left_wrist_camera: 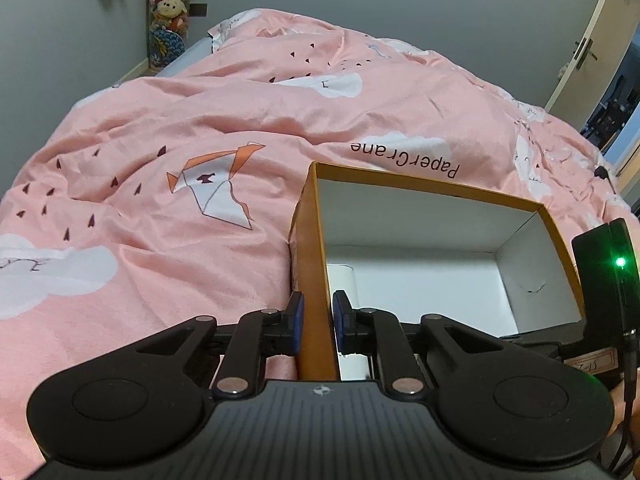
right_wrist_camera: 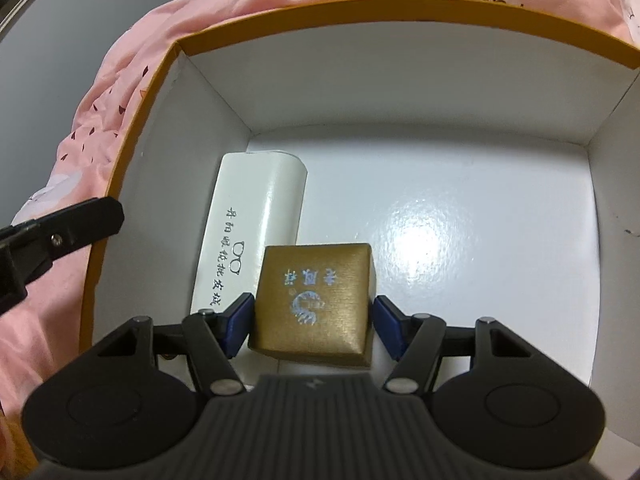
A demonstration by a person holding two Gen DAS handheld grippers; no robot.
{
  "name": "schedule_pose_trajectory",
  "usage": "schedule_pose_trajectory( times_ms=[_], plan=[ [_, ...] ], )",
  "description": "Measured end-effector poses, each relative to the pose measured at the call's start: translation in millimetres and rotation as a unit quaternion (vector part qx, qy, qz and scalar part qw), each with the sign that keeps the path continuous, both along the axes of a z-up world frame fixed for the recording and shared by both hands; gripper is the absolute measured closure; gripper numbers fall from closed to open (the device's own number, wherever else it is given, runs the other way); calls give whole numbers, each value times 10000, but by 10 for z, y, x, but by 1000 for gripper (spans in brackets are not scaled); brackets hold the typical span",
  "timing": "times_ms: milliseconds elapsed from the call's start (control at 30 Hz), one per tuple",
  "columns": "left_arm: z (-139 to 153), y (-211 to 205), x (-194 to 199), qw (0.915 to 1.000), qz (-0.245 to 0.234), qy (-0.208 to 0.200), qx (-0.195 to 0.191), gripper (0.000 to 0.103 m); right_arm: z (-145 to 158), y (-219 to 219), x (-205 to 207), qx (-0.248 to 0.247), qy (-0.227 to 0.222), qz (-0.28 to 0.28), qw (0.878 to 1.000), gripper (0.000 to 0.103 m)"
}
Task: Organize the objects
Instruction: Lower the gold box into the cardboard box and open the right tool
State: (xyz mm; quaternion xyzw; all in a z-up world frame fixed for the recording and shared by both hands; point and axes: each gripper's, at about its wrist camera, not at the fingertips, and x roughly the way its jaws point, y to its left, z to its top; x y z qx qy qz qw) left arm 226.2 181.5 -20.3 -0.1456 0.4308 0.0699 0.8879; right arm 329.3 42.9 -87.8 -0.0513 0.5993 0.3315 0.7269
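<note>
An open orange cardboard box (left_wrist_camera: 312, 248) with a white inside lies on the pink bed cover. My left gripper (left_wrist_camera: 318, 322) is shut on the box's left wall, one pad on each side. In the right wrist view the box (right_wrist_camera: 132, 120) holds a white glasses case (right_wrist_camera: 256, 216) along its left wall. My right gripper (right_wrist_camera: 310, 322) is inside the box with a small gold box (right_wrist_camera: 316, 300) between its blue pads. The left pad touches the gold box; a thin gap shows at the right pad. The gold box sits beside the white case.
The pink printed duvet (left_wrist_camera: 160, 168) covers the bed all around the box. Plush toys (left_wrist_camera: 170, 8) hang on the grey wall at the back. A door (left_wrist_camera: 588, 52) stands at the far right. My left gripper's finger (right_wrist_camera: 60, 232) shows at the box's left wall.
</note>
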Motion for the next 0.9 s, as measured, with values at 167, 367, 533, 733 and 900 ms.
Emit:
schedule_pose_trajectory(
  times_ms=[167, 367, 533, 733, 900],
  plan=[
    [-4, 39, 64, 10000, 40, -45, -56, 86, 103, -84, 175, 196, 109, -342, 9992, 37],
    [-10, 67, 179, 9999, 90, -34, -42, 86, 343, -32, 440, 741, -117, -878, 9933, 37],
    [-24, 64, 231, 9999, 111, 0, -16, 86, 261, 32, 654, 677, 73, -1151, 9910, 37],
    [-52, 61, 281, 9999, 128, 55, 0, 86, 126, 115, 867, 748, 405, -1488, 9852, 37],
    [-66, 52, 295, 9999, 134, 99, 0, 86, 74, 89, 976, 1005, 725, -1766, 9764, 36]
  ],
)
